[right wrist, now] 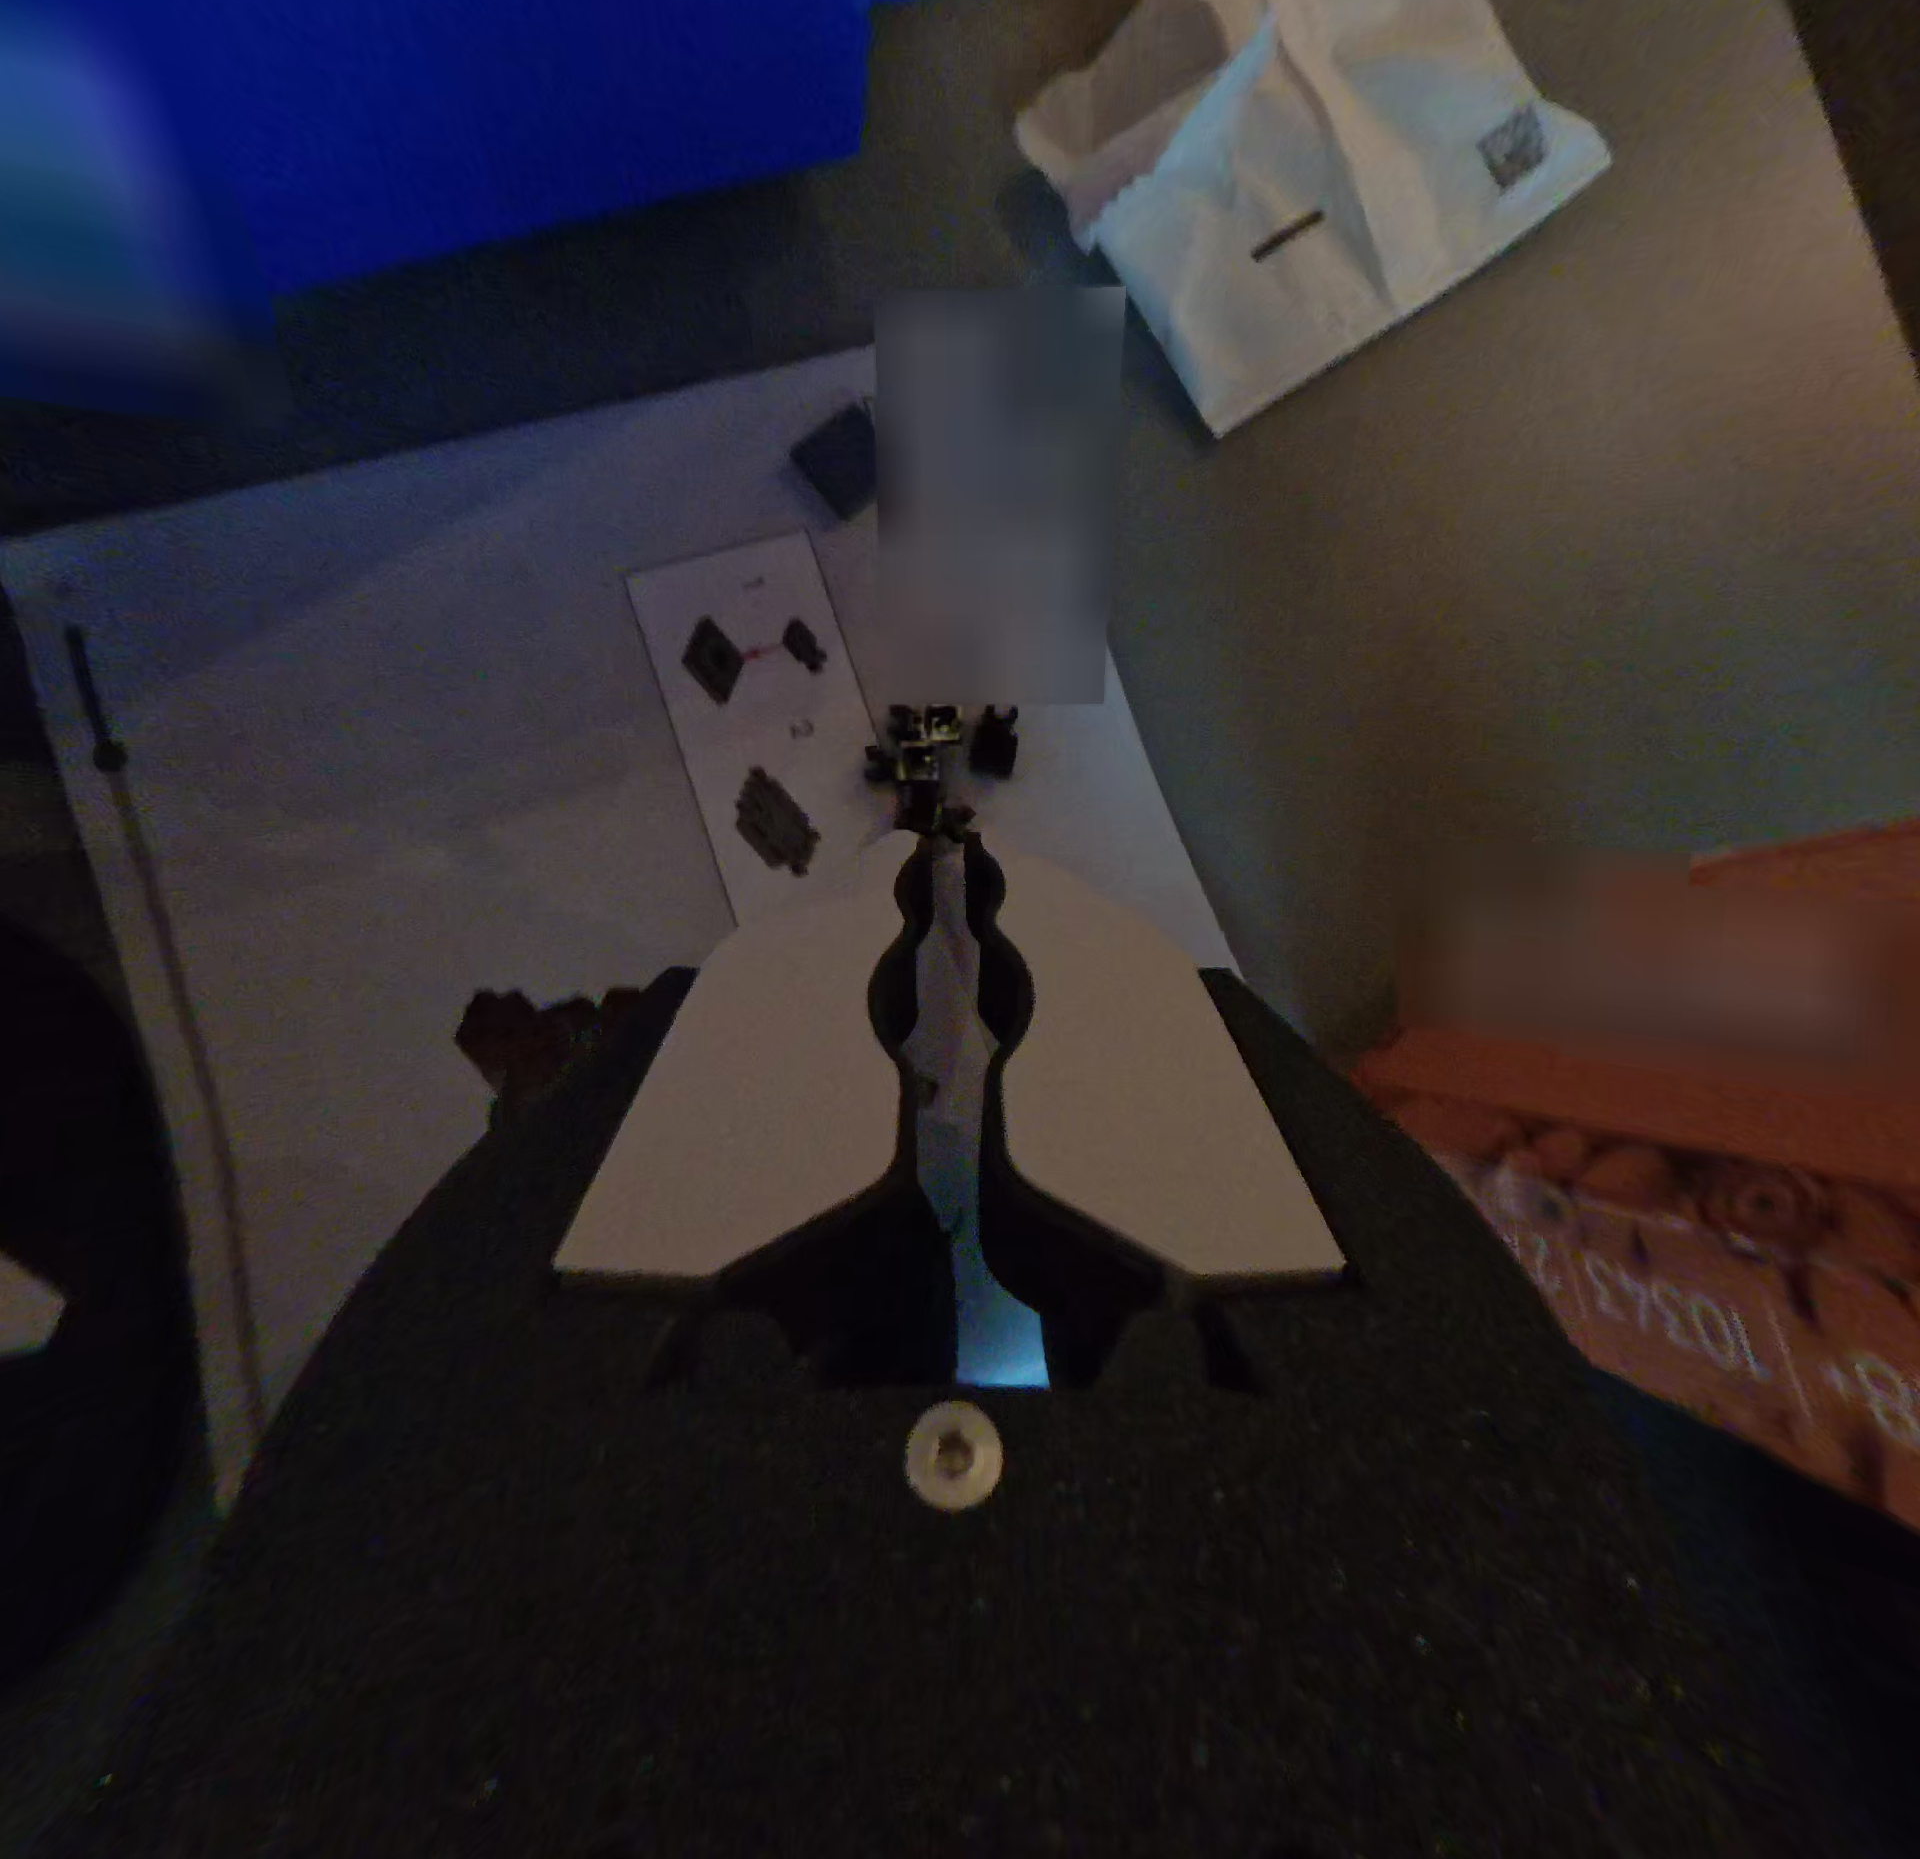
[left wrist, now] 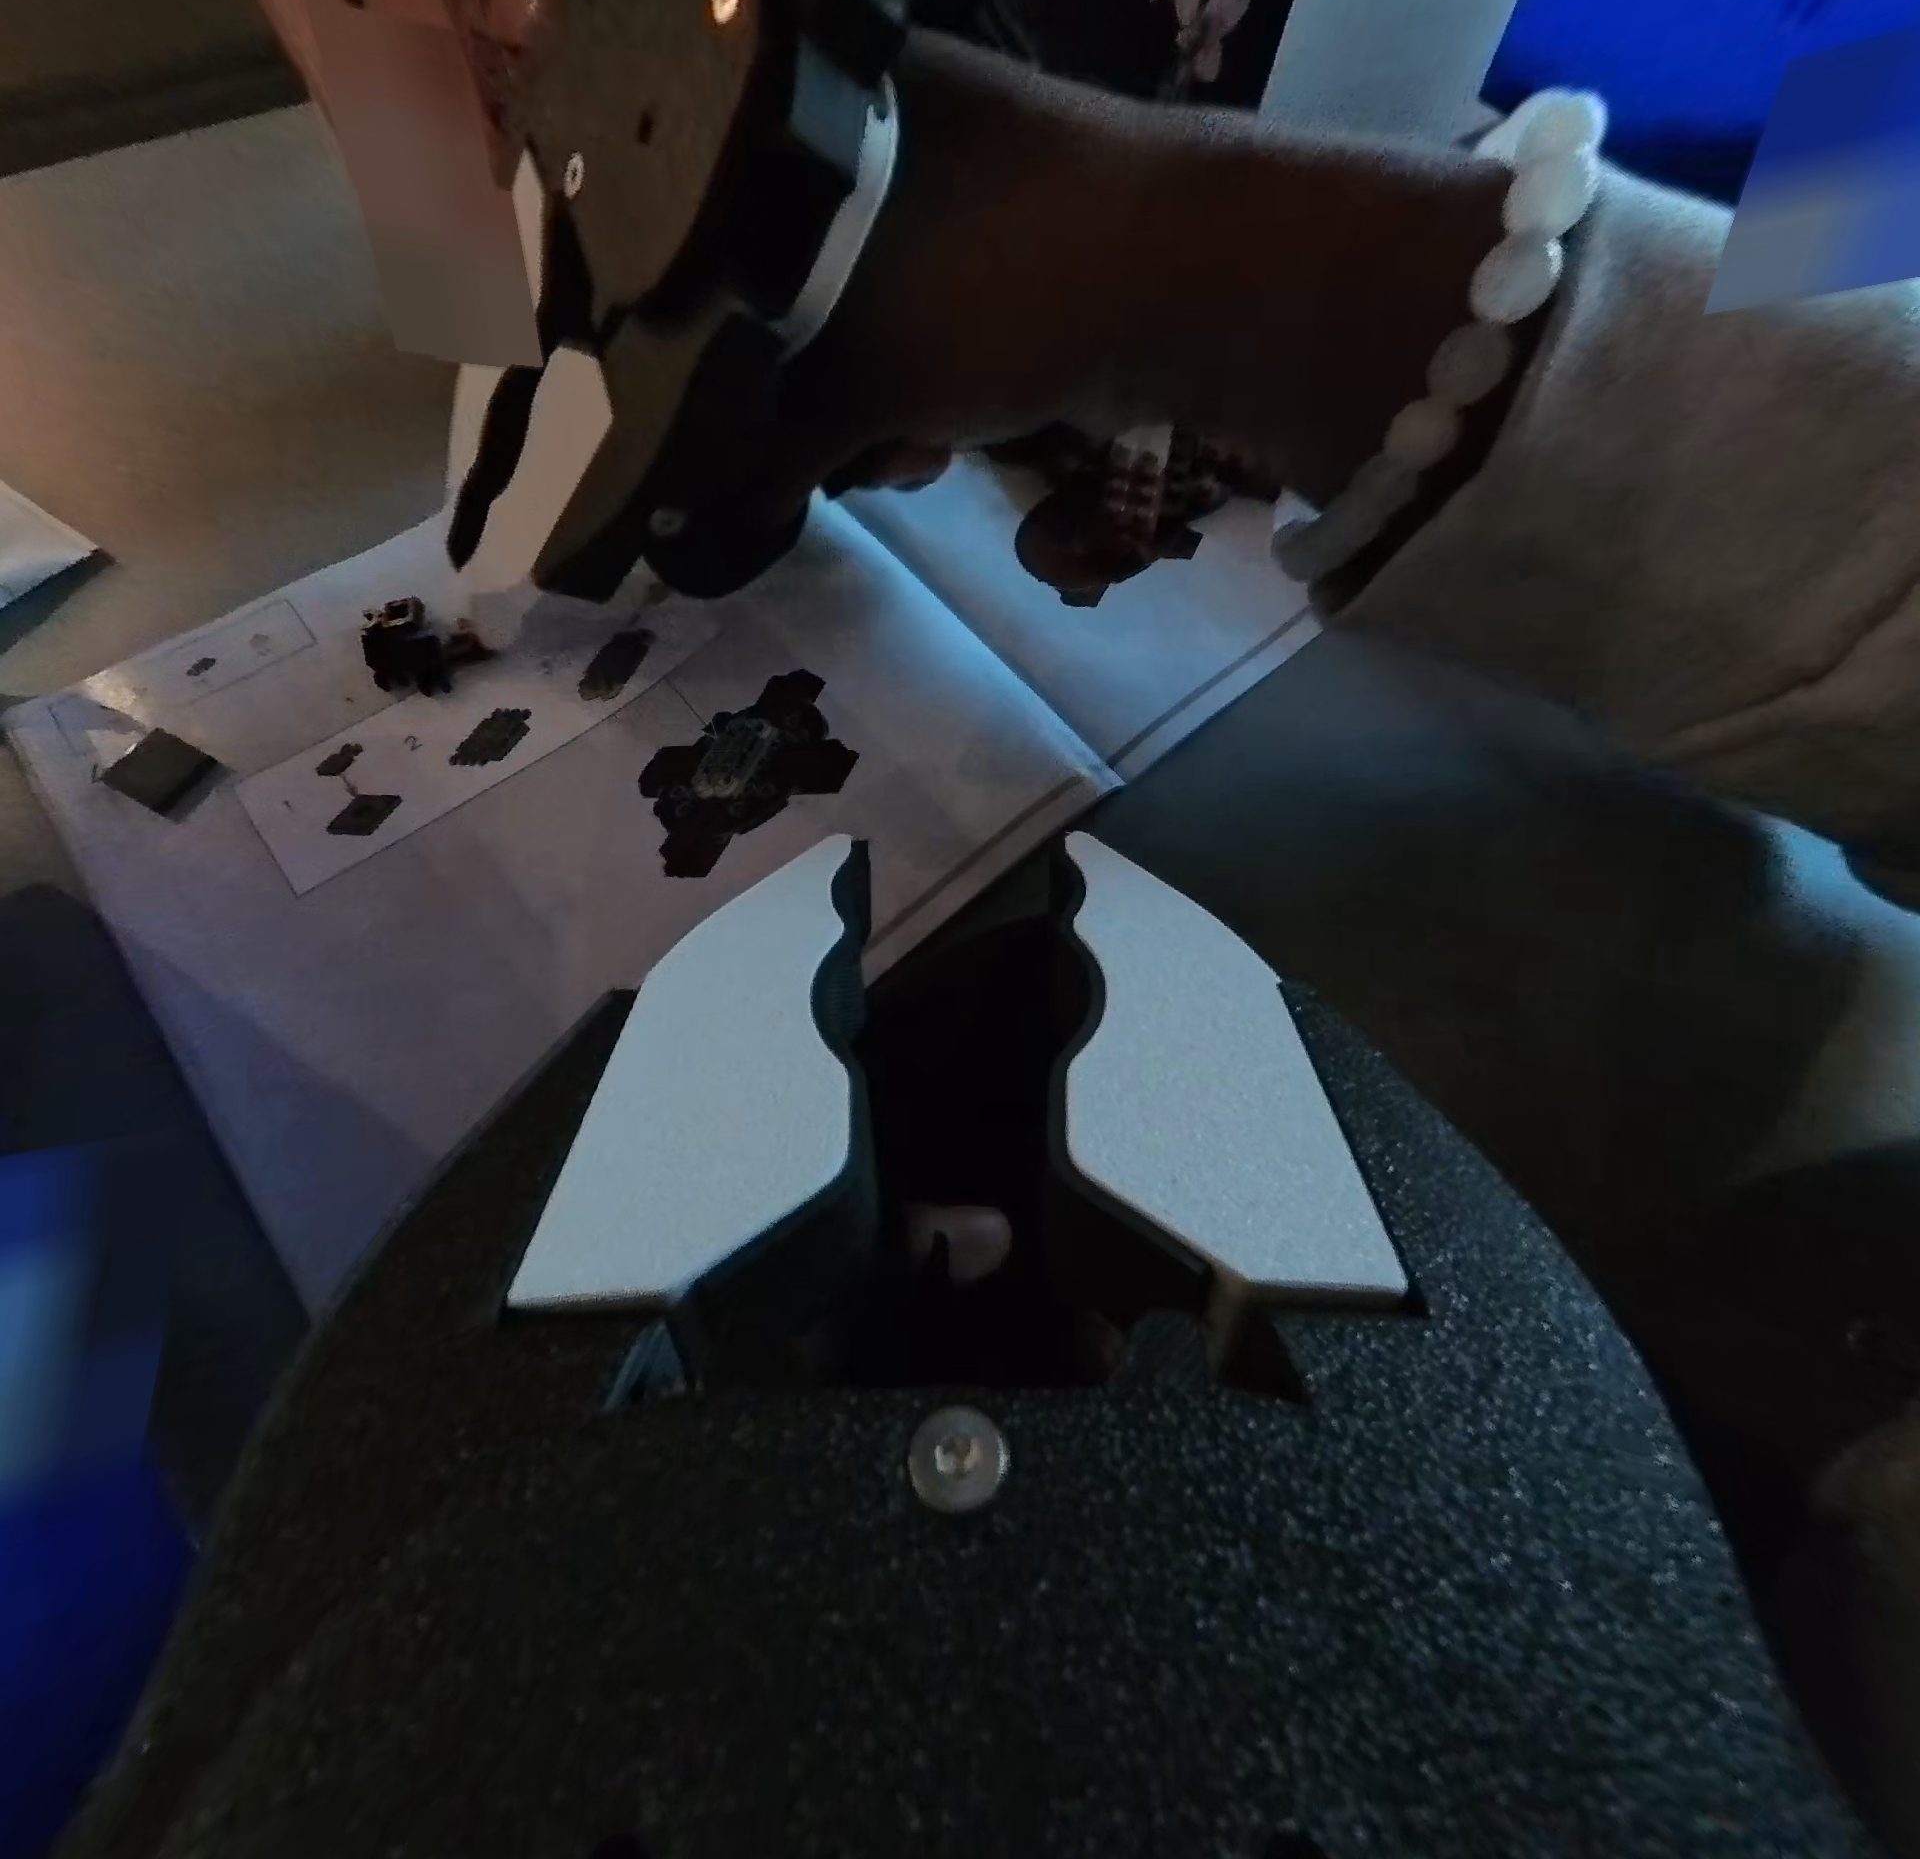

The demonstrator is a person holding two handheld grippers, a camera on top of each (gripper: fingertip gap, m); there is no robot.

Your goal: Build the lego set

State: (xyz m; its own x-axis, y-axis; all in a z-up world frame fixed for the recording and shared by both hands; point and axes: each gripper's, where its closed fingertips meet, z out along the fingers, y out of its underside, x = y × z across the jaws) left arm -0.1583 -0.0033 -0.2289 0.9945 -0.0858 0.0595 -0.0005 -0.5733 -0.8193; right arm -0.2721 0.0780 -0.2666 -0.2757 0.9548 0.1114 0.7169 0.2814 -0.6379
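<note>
An open instruction booklet (left wrist: 520, 926) lies on the table. My left gripper (left wrist: 961, 843) is open with nothing between its fingers and hovers over the booklet's near edge. My right gripper (right wrist: 940, 843) is shut, and its tips close on a small dark piece (right wrist: 951, 822) lying on the page. It touches a small dark brick assembly (right wrist: 920, 749), with a separate black piece (right wrist: 994, 744) beside it. In the left wrist view the right gripper (left wrist: 504, 573) points down at that assembly (left wrist: 400, 646), held by a hand (left wrist: 1143, 303).
A flat dark grey piece (left wrist: 161, 770) lies at the booklet's far corner. A torn white paper bag (right wrist: 1320, 168) and an orange box (right wrist: 1662, 1134) lie on the table. A blue container (right wrist: 520, 95) stands behind. A dark brown studded plate (right wrist: 530, 1030) sits near the right gripper. Some 15 cm of space lies between my two pairs of fingers. The dark brown studded plate (right wrist: 530, 1030) lies around 6 cm away from my left fingertips. My left wrist view (left wrist: 685, 834) looks at it from another angle.
</note>
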